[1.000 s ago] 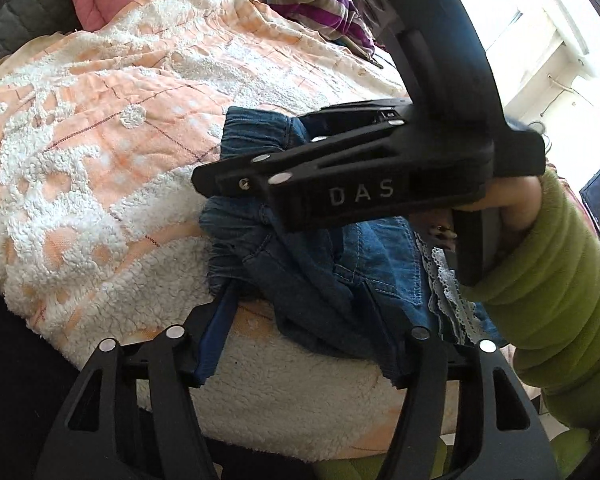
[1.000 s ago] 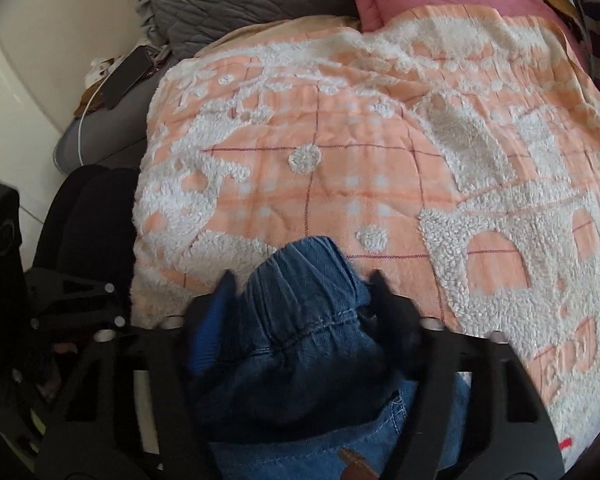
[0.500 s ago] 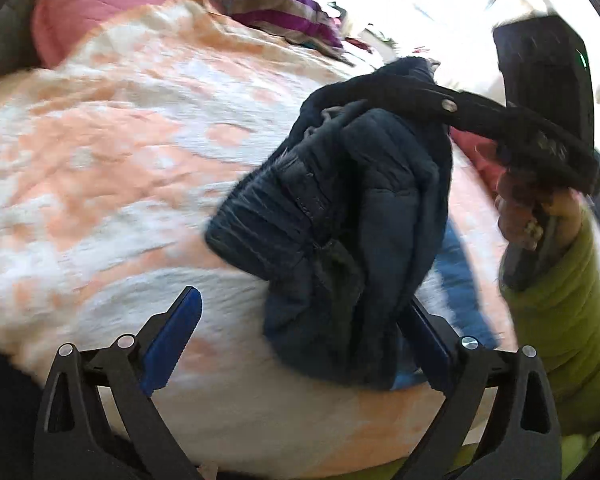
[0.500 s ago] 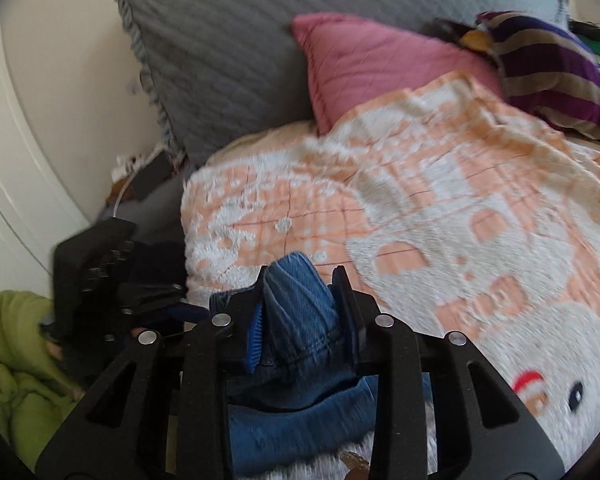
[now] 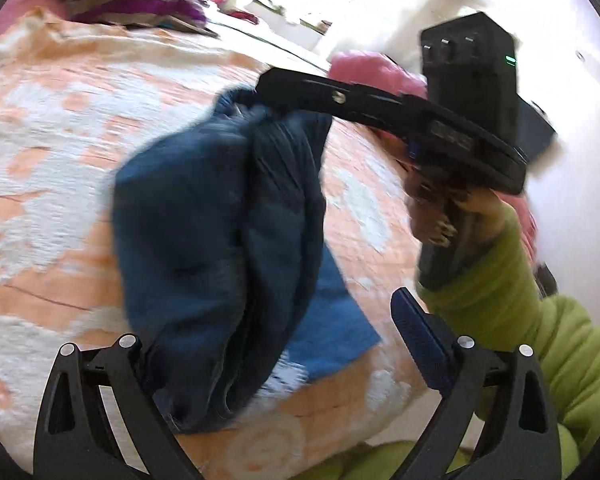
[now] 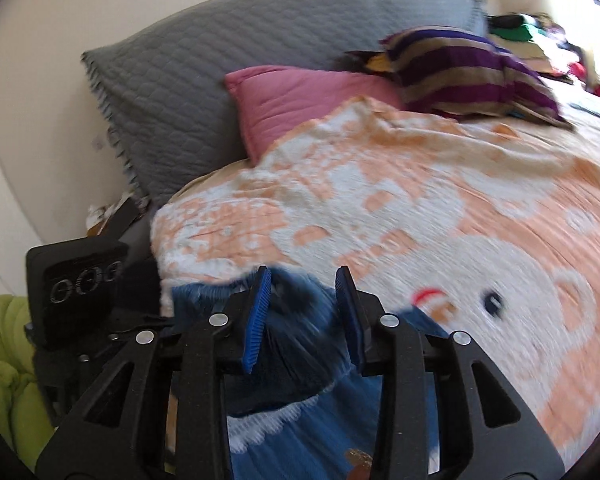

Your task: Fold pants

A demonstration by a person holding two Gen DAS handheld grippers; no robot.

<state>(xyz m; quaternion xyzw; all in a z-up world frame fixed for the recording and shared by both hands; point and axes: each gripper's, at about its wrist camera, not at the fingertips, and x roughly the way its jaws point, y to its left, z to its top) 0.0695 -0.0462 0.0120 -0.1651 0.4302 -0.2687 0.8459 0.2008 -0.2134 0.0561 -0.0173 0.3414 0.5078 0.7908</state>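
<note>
The blue denim pants hang bunched above the orange and white blanket. My right gripper is shut on their gathered waistband and holds it up; it shows from the side in the left wrist view. My left gripper is open, its jaws wide apart, with the hanging pants between them and against the left finger. A lighter blue part of the pants lies on the blanket below.
A grey quilted pillow, a pink pillow and a purple striped cushion lie at the head of the bed. The bed edge is at the left. My green sleeve is at the right.
My right gripper has closed on the waistband and lifted the pants off the blanket, swinging them right. My left gripper has stayed open beneath them.
</note>
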